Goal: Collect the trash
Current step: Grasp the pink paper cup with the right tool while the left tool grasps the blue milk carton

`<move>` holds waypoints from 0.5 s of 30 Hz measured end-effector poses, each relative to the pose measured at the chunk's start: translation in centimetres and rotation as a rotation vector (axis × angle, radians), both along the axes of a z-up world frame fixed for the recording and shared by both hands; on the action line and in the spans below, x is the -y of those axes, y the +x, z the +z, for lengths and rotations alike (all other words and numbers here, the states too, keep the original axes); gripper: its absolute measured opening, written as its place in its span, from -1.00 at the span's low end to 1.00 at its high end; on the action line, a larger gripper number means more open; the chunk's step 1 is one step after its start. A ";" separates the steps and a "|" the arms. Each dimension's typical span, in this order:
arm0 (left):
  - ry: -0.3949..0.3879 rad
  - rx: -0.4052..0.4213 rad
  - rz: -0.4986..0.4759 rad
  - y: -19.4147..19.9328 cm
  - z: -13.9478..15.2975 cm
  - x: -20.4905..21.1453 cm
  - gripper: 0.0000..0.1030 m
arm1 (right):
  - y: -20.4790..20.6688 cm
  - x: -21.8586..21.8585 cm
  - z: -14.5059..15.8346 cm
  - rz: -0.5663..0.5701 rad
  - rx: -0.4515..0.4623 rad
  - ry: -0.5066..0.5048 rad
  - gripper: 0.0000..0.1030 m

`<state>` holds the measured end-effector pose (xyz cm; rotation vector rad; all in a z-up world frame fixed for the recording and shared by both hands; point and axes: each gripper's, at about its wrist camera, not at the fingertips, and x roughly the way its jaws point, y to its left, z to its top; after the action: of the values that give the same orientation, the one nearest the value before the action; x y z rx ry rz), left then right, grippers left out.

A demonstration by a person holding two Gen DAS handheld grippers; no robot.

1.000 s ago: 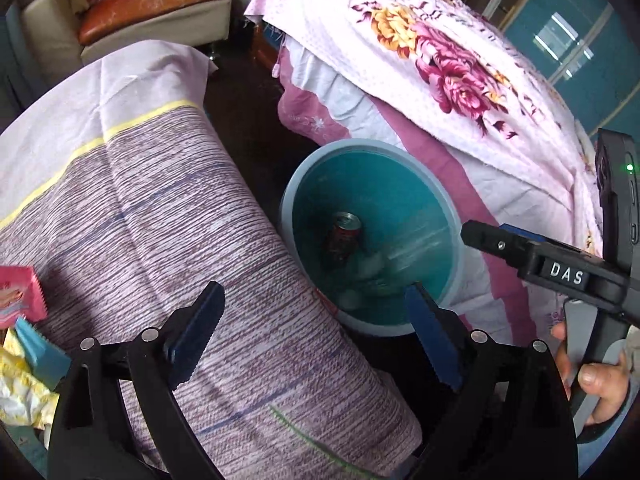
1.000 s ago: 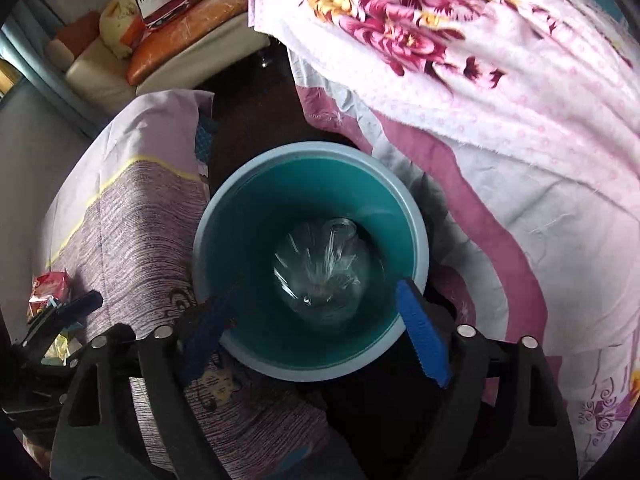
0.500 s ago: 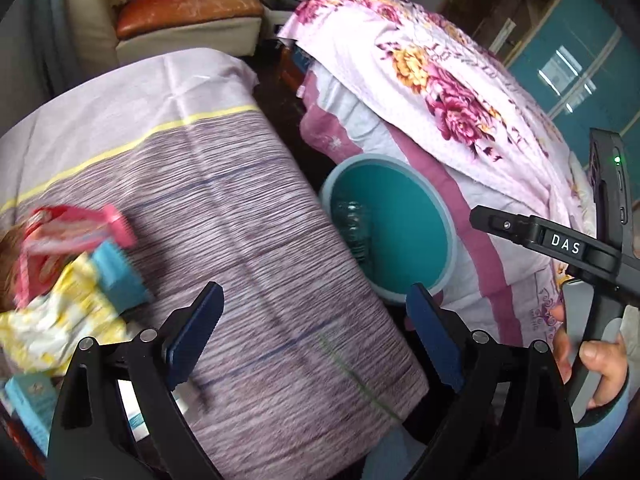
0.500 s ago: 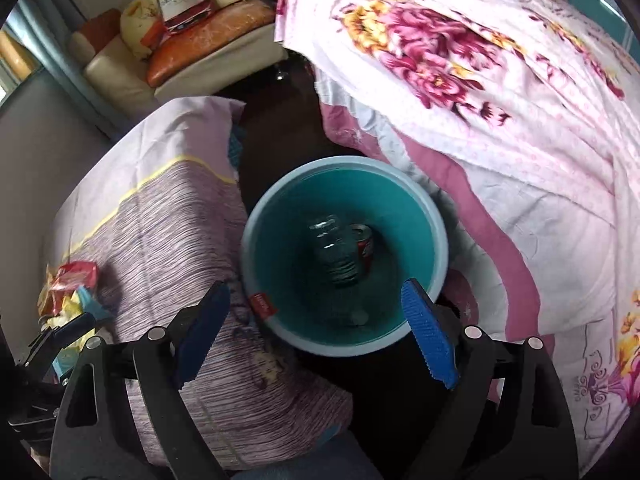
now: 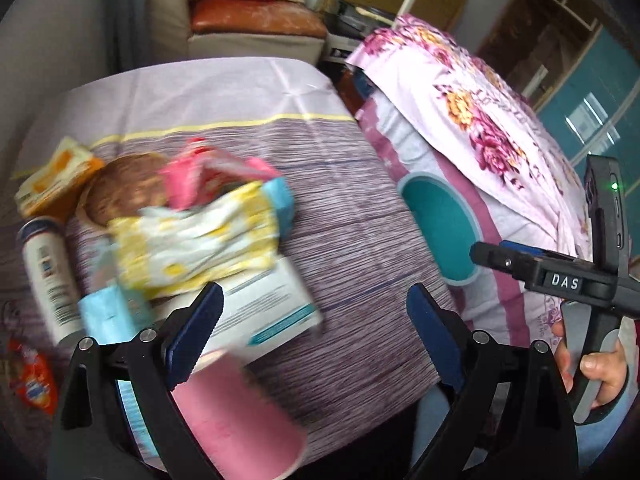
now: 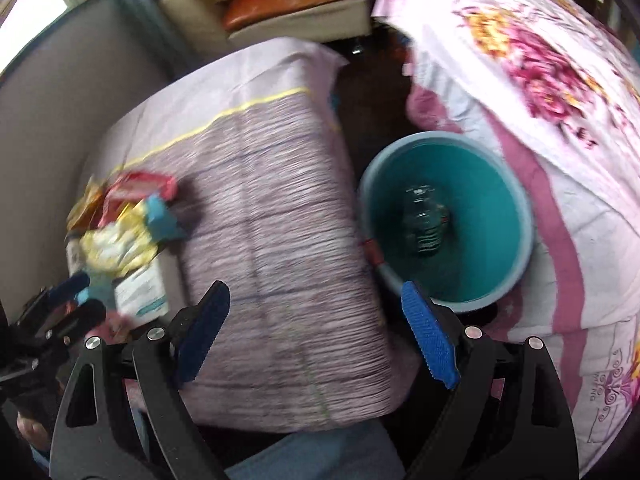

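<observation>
A teal bin (image 6: 446,220) stands on the floor between the table and the bed, with a clear plastic bottle (image 6: 424,220) inside; it also shows in the left wrist view (image 5: 440,228). A trash pile lies on the table's left: a yellow-white wrapper (image 5: 192,248), a pink wrapper (image 5: 208,172), a white-teal box (image 5: 272,304), a pink cup (image 5: 236,420), a white can (image 5: 48,276). My left gripper (image 5: 312,336) is open and empty above the table beside the pile. My right gripper (image 6: 316,336) is open and empty over the table's near edge, left of the bin.
The table wears a purple striped cloth (image 5: 340,208). A bed with a floral pink cover (image 6: 540,60) stands right of the bin. A sofa with an orange cushion (image 5: 256,20) is at the back. An orange box (image 5: 56,180) and a red packet (image 5: 32,380) lie at far left.
Both grippers swung left, away from the bin and over the table. The trash pile came into the left wrist view. The bottle let go earlier lies in the bin.
</observation>
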<state>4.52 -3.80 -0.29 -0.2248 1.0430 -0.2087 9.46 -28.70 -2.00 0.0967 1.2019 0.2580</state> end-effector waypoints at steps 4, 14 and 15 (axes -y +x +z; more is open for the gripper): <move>0.011 0.007 0.057 -1.8 -0.1 -3.5 0.81 | -1.2 -3.9 0.0 0.096 -0.021 -0.002 0.62; 0.020 -0.026 0.167 -6.2 -2.5 -11.5 0.81 | -4.0 -13.6 -1.2 0.316 -0.122 0.047 0.62; 0.018 -0.029 0.169 -6.5 -2.7 -12.0 0.81 | -4.2 -14.4 -1.4 0.332 -0.134 0.052 0.62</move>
<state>-1.96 8.16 -2.96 -0.2992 1.0483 -0.0433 5.27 -14.31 -3.38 -0.0427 1.3426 0.5810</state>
